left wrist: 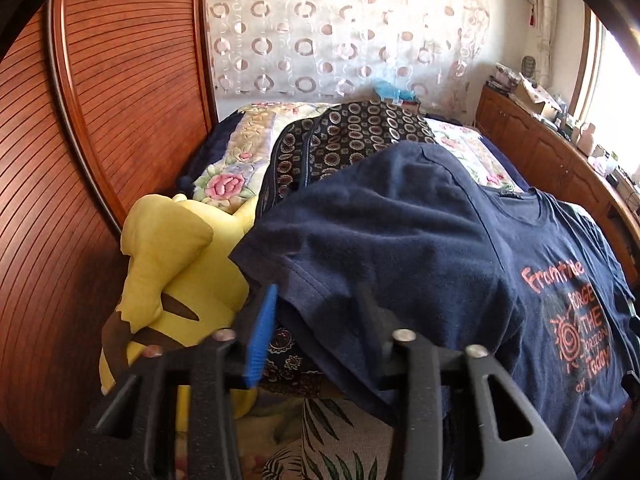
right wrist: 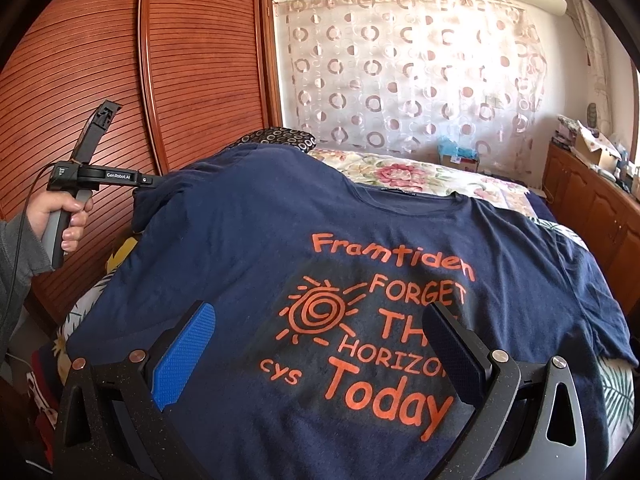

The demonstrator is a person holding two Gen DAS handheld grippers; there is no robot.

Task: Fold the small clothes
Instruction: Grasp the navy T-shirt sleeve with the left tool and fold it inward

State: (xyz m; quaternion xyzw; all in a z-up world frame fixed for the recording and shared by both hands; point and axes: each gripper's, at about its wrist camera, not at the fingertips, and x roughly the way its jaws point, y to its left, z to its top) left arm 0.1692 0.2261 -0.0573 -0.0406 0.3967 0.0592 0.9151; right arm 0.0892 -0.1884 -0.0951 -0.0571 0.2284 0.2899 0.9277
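Navy cotton T-shirt (right wrist: 248, 248): soft, light, limp; grasp at sleeve hem. Left claw (left wrist: 316, 316) narrowed around sleeve (left wrist: 304, 280), contact unclear; right claw (right wrist: 320, 344) wide, empty.

Navy T-shirt (right wrist: 256, 240) print: "Framtiden FORGET THE HORIZON Today", "cys"; left gripper (right wrist: 150, 180) body: "GenRobot.AI"

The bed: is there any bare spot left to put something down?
Yes: the floral quilt behind the navy T-shirt, up to the curtain, lies mostly bare. The wardrobe side is crowded with a yellow plush toy and a patterned cushion.
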